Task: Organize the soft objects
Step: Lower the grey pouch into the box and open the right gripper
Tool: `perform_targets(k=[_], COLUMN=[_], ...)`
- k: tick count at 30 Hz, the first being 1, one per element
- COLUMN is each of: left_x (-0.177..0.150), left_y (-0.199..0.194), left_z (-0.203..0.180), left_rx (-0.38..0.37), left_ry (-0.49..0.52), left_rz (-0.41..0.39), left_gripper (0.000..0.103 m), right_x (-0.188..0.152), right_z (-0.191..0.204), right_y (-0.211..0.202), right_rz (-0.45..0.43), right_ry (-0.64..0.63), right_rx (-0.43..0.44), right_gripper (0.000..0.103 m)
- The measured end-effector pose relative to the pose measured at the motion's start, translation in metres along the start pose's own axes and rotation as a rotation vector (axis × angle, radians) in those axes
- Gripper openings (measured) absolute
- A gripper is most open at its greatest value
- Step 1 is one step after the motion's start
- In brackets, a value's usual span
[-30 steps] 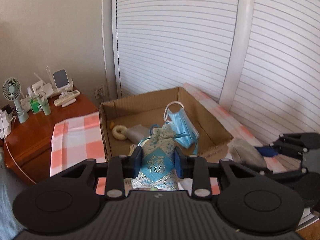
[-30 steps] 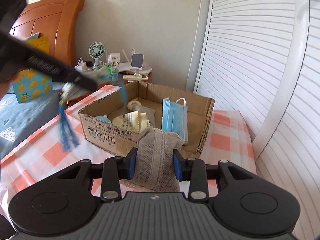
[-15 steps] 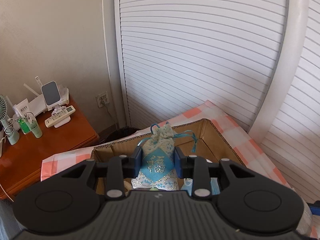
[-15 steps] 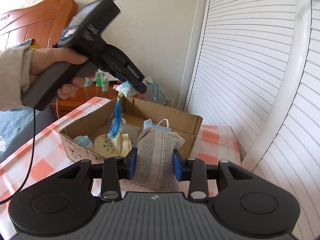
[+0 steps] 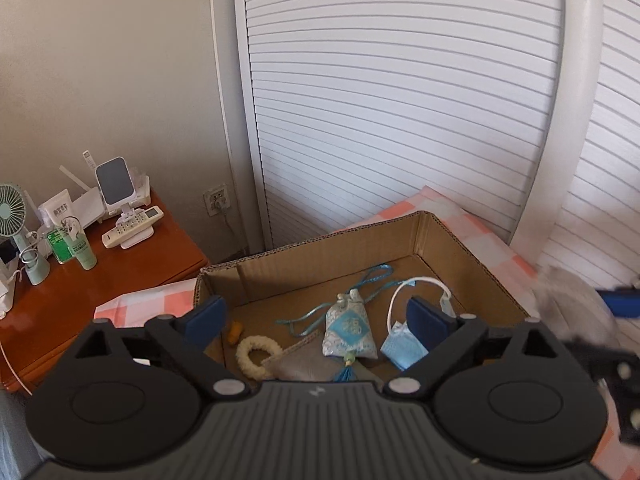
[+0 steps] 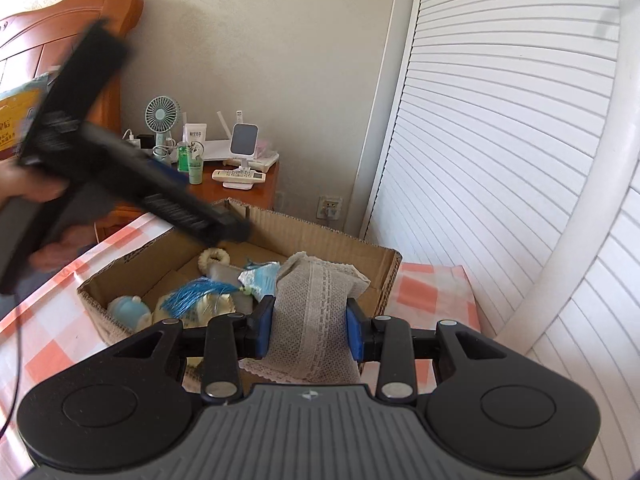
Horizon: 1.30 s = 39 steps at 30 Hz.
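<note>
My left gripper (image 5: 316,316) is open and empty, held above the cardboard box (image 5: 472,256). The blue embroidered sachet (image 5: 350,332) with its cord and tassel lies on the box floor, beside a blue face mask (image 5: 402,346), a cream scrunchie (image 5: 256,354) and a grey pouch (image 5: 304,366). My right gripper (image 6: 310,328) is shut on a beige lace pouch (image 6: 316,312), held just in front of the box's near right corner (image 6: 390,272). The left gripper (image 6: 168,196) shows blurred over the box in the right wrist view.
The box stands on a pink and white checked cloth (image 6: 432,284). A wooden nightstand (image 5: 100,272) with a fan (image 5: 16,224), bottles and a remote is at the left. White louvred doors (image 5: 400,100) rise close behind the box.
My left gripper has opened and the blue sachet has dropped into the box. My right gripper has kept its hold on the lace pouch and moved closer to the box.
</note>
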<state>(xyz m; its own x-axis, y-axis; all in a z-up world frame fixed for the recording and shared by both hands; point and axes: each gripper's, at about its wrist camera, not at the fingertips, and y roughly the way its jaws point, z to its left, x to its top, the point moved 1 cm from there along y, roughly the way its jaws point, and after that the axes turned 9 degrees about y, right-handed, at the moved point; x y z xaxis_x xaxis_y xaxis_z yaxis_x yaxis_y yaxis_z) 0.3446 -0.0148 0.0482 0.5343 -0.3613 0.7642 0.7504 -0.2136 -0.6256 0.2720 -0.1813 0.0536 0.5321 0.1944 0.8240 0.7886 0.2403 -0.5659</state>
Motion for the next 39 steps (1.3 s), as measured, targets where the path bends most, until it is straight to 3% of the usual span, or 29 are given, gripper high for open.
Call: perform_targets(k=[10, 12, 14, 16, 19, 25, 35, 39], left_x=[-0.062, -0.075, -0.084, -0.089, -0.095, -0.097, -0.101, -0.104], left_y=[-0.068, -0.075, -0.08, -0.084, -0.094, -0.11, -0.139, -0.151], left_z=[0.008, 0.004, 0.001, 0.0, 0.001, 0.002, -0.012, -0.022], left_rx=[0.029, 0.052, 0.06, 0.063, 0.08, 0.126, 0.204, 0.198], left_ry=[0.021, 0.023, 0.023, 0.019, -0.011, -0.081, -0.167, -0.176], left_rz=[-0.032, -0.035, -0.04, -0.043, -0.056, -0.058, 0.04, 0.049], left_gripper=[0.102, 0.102, 0.102, 0.102, 0.102, 0.102, 0.102, 0.102], right_x=[0.045, 0.049, 0.049, 0.045, 0.041, 0.031, -0.009, -0.03], right_z=[-0.014, -0.015, -0.015, -0.012, -0.005, 0.007, 0.031, 0.038], right_y=[0.066, 0.08, 0.09, 0.089, 0.084, 0.052, -0.024, -0.051], right_rz=[0.029, 0.062, 0.084, 0.074, 0.079, 0.1, 0.135, 0.148], right_ry=[0.043, 0.06, 0.073, 0.086, 0.092, 0.108, 0.203, 0.282], right_rx=[-0.024, -0.019, -0.032, -0.042, -0.026, -0.078, -0.198, -0.2], right_gripper=[0.041, 0.046, 0.083, 0.103, 0.103, 0.103, 0.103, 0.103])
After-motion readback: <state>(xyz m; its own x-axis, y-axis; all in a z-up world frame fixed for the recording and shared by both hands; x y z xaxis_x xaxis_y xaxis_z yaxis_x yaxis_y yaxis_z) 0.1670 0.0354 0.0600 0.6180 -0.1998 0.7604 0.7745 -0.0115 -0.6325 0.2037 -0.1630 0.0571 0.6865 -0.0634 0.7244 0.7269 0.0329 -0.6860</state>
